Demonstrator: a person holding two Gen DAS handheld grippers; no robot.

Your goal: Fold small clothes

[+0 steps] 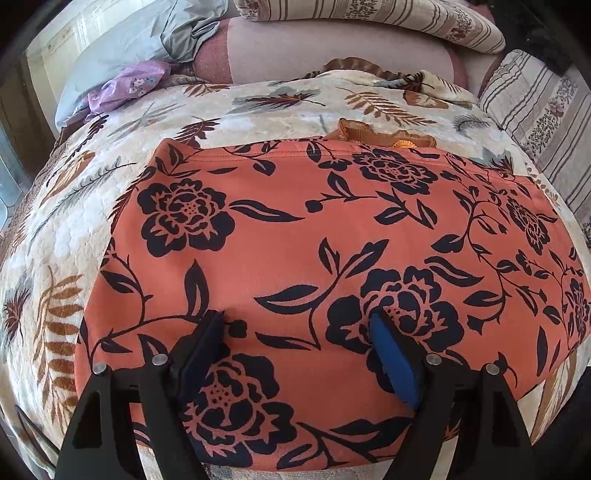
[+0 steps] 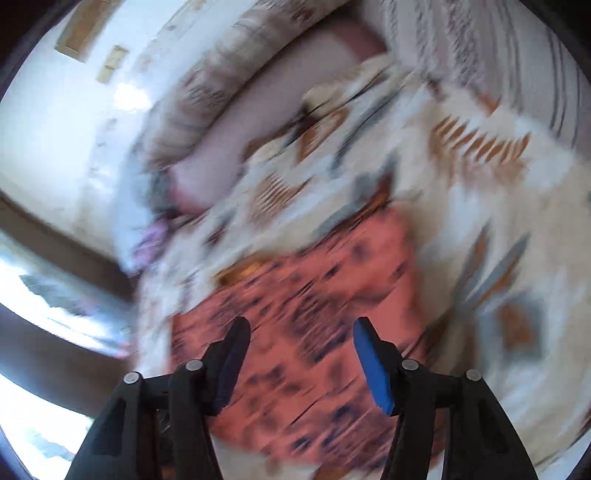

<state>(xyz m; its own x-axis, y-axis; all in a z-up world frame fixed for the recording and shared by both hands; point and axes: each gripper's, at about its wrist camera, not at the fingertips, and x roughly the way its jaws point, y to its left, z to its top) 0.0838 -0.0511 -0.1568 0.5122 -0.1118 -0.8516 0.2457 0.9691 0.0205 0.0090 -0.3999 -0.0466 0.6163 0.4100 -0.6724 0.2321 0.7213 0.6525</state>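
Note:
An orange garment with a black flower print (image 1: 314, 236) lies folded flat on the leaf-patterned bedspread (image 1: 258, 107). A brown ribbed band (image 1: 373, 136) peeks out past its far edge. My left gripper (image 1: 299, 321) hovers over the garment's near half, its fingers wide apart and nothing between them. The right wrist view is blurred by motion. There the right gripper (image 2: 301, 326) stands open above the same orange garment (image 2: 314, 302), its jaws empty.
A purple flowered cloth (image 1: 125, 88) and a grey-blue cloth (image 1: 147, 40) lie at the bedspread's far left. Striped cushions (image 1: 369, 18) line the back and the right side (image 1: 539, 122). A pink cushion (image 1: 332, 55) sits behind the bedspread.

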